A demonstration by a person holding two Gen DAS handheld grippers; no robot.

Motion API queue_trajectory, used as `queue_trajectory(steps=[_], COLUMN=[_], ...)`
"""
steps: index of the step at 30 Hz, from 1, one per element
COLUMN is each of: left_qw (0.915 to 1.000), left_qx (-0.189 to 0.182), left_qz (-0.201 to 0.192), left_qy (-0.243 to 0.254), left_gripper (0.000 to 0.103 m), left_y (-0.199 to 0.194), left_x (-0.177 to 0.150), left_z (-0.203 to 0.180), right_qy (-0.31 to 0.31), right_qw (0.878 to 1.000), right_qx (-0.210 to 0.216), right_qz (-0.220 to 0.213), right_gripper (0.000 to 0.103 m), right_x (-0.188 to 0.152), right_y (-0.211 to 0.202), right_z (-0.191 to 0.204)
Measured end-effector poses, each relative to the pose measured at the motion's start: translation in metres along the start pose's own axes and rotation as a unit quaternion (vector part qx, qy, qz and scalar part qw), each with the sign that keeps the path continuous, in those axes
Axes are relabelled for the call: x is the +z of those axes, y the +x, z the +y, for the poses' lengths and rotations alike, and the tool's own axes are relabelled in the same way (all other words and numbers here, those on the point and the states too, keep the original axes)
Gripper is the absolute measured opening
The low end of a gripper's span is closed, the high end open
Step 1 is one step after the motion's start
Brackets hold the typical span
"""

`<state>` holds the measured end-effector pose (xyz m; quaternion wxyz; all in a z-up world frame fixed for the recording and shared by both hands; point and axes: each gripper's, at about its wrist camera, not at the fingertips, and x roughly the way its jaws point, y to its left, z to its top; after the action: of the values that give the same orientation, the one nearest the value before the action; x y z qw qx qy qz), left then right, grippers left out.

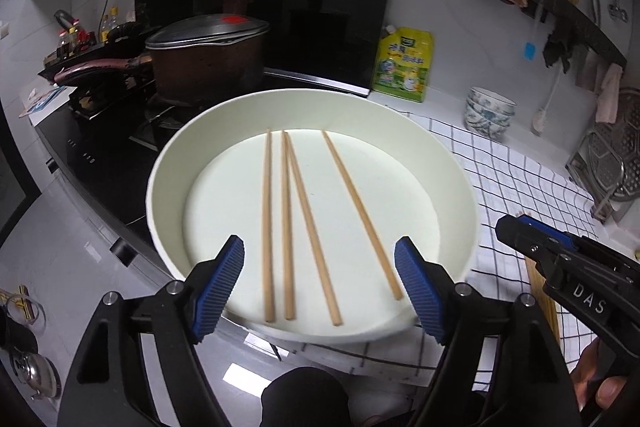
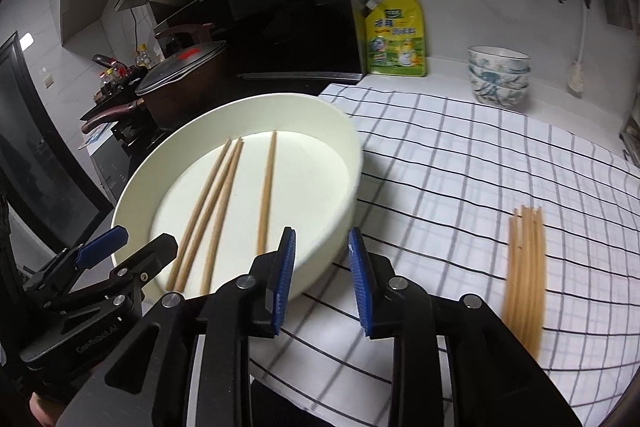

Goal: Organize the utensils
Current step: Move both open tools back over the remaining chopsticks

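A white round basin [image 1: 448,163] [image 2: 344,155] sits on the counter with several wooden chopsticks [image 1: 308,223] [image 2: 224,203] lying loose inside it. My left gripper [image 1: 320,275] is open and empty just above the basin's near rim, straddling the chopstick ends; it also shows in the right wrist view [image 2: 120,247]. My right gripper [image 2: 322,267] is open and empty beside the basin's right wall; it also shows in the left wrist view [image 1: 532,243]. A bundle of chopsticks [image 2: 526,271] lies on the checked cloth to its right.
A checked cloth [image 2: 460,155] covers the counter. Stacked patterned bowls [image 2: 498,75] and a yellow pouch [image 2: 396,37] stand at the back. A lidded brown pot [image 1: 204,59] sits on the stove to the left. A metal steamer rack [image 1: 616,163] leans at the right.
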<state>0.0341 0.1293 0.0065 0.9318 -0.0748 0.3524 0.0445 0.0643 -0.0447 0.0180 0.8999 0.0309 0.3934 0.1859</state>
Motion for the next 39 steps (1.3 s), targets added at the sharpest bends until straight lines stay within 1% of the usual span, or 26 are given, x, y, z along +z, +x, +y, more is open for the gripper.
queue_trajectory(steps=[6,12,19,22,24,27,33,39], left_qw=[0.9996,0.9983,0.9947,0.9923,0.9909,0.9895,0.9868,0.9853], left_qx=[-0.021,-0.042,-0.078,-0.092,-0.097,-0.104,-0.112,-0.109], left_qz=[-0.002,0.008,0.020,0.026,0.029,0.037,0.062,0.080], left_qy=[0.017,0.039,0.064,0.078,0.088,0.094,0.100,0.104], left_gripper=[0.081,0.082,0.084,0.085,0.087,0.088,0.090,0.090], left_y=[-0.007,-0.006,-0.004,-0.001,0.001,0.006,0.021,0.032], left_x=[-0.007,-0.014,-0.025,-0.031,-0.036,-0.042,-0.049,-0.057], left_z=[-0.027,-0.058,-0.094,-0.111,-0.121,-0.132,-0.145,-0.153], right_qy=[0.014,0.030,0.045,0.056,0.064,0.073,0.084,0.090], right_qw=[1.000,0.998,0.995,0.993,0.992,0.990,0.987,0.984], right_qx=[-0.026,-0.053,-0.093,-0.104,-0.112,-0.119,-0.133,-0.138], right_qz=[-0.002,0.002,0.009,0.015,0.019,0.026,0.043,0.059], right_gripper=[0.035,0.038,0.043,0.045,0.046,0.048,0.052,0.052], right_x=[-0.016,-0.034,-0.052,-0.058,-0.062,-0.068,-0.077,-0.082], right_y=[-0.020,-0.035,-0.044,-0.044,-0.043,-0.041,-0.030,-0.018], right_z=[-0.032,-0.066,-0.103,-0.118,-0.127,-0.137,-0.153,-0.163])
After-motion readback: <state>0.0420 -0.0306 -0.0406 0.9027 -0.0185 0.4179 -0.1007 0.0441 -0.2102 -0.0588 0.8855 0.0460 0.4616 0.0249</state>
